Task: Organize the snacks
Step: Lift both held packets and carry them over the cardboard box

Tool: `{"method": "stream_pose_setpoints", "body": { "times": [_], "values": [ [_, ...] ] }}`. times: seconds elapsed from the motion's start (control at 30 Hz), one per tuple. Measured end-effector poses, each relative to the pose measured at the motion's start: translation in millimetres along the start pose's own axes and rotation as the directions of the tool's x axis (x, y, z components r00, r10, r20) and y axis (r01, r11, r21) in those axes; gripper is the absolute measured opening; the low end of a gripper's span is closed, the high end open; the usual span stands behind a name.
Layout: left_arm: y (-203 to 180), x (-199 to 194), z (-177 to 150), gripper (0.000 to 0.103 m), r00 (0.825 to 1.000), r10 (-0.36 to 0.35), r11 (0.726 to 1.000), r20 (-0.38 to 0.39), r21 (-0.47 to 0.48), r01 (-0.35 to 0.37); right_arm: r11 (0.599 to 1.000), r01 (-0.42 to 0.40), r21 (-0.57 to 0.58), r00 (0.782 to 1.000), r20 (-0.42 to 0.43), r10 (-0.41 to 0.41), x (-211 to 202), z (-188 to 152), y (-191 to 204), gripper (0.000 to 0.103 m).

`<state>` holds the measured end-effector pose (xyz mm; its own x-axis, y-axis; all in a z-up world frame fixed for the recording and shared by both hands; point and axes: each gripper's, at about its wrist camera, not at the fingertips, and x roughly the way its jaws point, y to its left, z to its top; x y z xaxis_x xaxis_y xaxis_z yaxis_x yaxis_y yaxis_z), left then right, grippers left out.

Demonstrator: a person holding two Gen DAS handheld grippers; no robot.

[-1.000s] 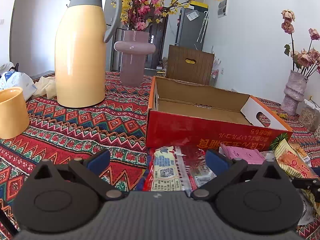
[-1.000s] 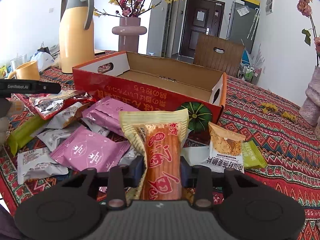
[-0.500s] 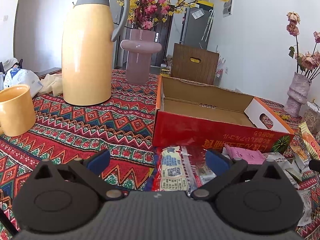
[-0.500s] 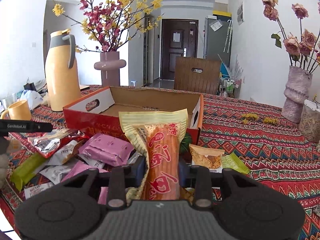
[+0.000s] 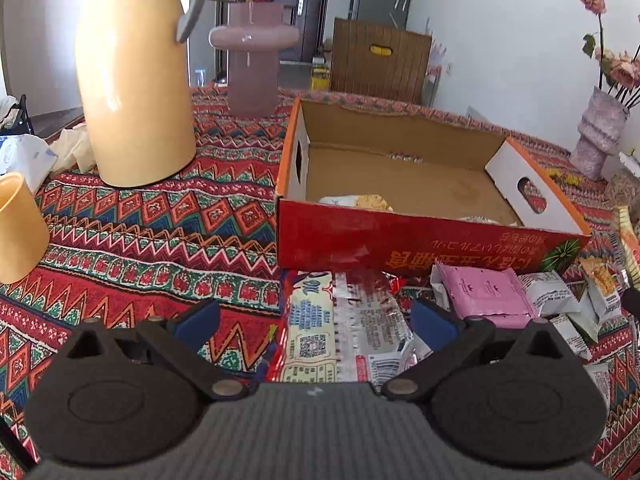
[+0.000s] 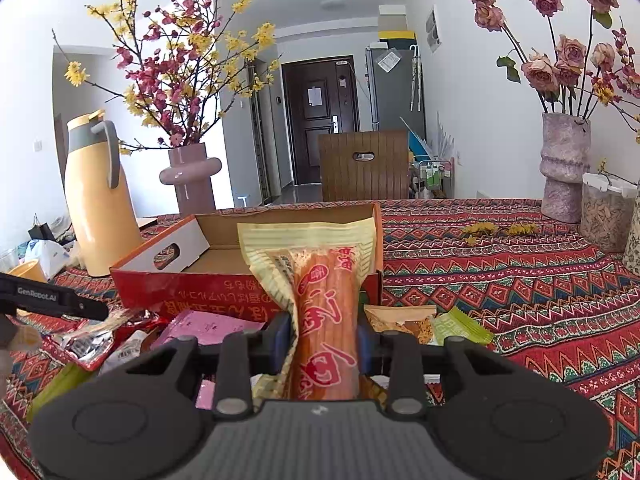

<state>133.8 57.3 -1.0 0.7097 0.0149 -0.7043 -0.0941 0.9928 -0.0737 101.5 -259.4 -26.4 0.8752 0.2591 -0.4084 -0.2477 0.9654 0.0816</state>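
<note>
My right gripper (image 6: 324, 344) is shut on a long orange and yellow snack packet (image 6: 320, 300), held upright in front of the red cardboard box (image 6: 208, 292). The left gripper (image 5: 316, 320) stands open above a silver and red snack packet (image 5: 344, 328) that lies on the cloth just before the box (image 5: 400, 240). The pads do not touch that packet. Inside the box (image 5: 408, 184) a couple of small packets lie against the near wall. A pink packet (image 5: 488, 292) and several white ones lie to the right. The left gripper's black body (image 6: 52, 300) shows at the left of the right wrist view.
A tall yellow thermos jug (image 5: 132, 80) and a pink vase (image 5: 252, 64) stand behind the box on the patterned tablecloth (image 5: 140, 240). A yellow mug (image 5: 16, 228) is at the far left. Another vase with dried roses (image 6: 564, 164) and a jar (image 6: 604, 212) stand at the right.
The left gripper moved forward and tipped down, so the box interior now shows. The right gripper rolled upright and rose a little with the orange packet still in it.
</note>
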Motion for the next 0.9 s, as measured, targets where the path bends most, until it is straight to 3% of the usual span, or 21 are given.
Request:
{"method": "stream_pose_setpoints", "body": {
  "times": [0.23,0.53,0.67,0.9],
  "values": [
    [-14.2,29.0,11.5,0.103,0.989,0.044,0.999,-0.141,0.021,-0.041,0.999,-0.004,0.032,1.0,0.017,0.003,0.7,1.1,-5.6,0.033],
    [-10.1,42.9,16.1,0.097,0.979,0.038,0.999,-0.198,-0.024,-0.043,0.998,-0.025,0.054,0.999,0.023,0.024,2.8,0.5,-10.2,0.033],
    [-8.7,45.0,15.1,0.079,0.975,0.016,0.999,-0.22,-0.041,-0.025,0.998,-0.036,0.054,0.999,0.022,0.034,3.0,0.0,-10.4,0.033],
    [-4.7,38.5,13.5,0.068,0.981,0.0,0.999,-0.193,-0.046,-0.009,0.998,-0.039,0.051,0.999,0.026,0.037,1.1,2.3,-8.7,0.033]
  ]
}}
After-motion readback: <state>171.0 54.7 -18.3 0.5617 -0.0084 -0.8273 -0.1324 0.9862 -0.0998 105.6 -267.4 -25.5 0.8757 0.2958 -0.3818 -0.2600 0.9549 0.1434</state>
